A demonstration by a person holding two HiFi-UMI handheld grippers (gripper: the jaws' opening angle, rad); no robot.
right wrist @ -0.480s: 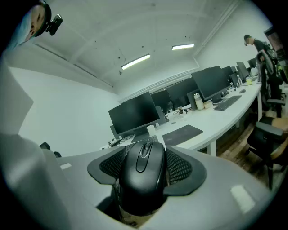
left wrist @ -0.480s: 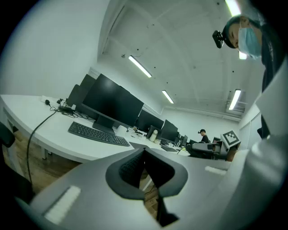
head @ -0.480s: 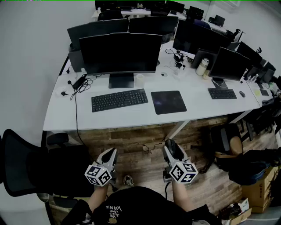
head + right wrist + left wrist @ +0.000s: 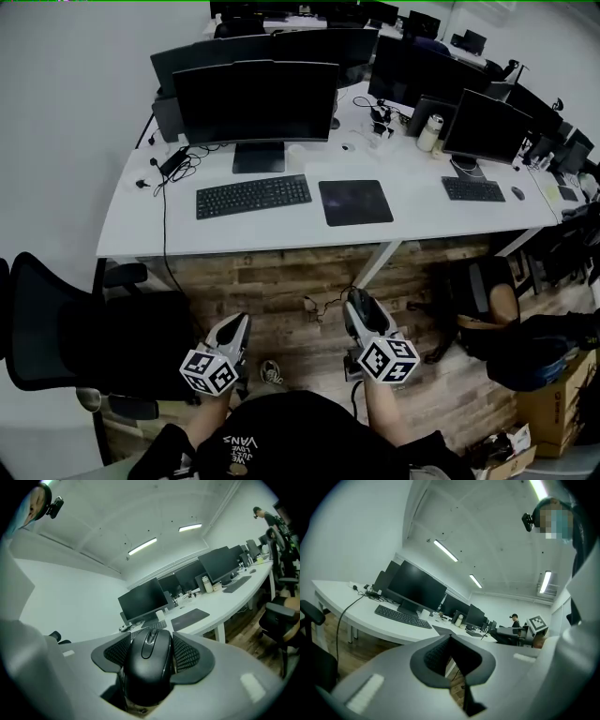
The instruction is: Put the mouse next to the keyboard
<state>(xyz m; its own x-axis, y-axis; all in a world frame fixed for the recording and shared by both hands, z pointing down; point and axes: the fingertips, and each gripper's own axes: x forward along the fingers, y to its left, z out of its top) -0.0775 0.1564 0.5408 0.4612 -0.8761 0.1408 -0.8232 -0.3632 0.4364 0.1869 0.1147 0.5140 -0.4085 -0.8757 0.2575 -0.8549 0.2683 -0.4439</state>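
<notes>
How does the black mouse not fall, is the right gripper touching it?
Touching. The right gripper view shows the mouse squeezed between the right gripper's two dark pads, one pressing each side.

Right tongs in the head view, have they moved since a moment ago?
Yes. The right tongs, holding the mouse, have drawn back from the white desk: more wooden floor shows between them now.

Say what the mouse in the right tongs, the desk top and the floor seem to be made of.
The black computer mouse looks like moulded plastic: smooth, semi-gloss shell with soft highlights. The white desk top is probably laminate board: flat, matt, uniform. The brown plank floor is wood or wood-look laminate: grain and plank seams show.
</notes>
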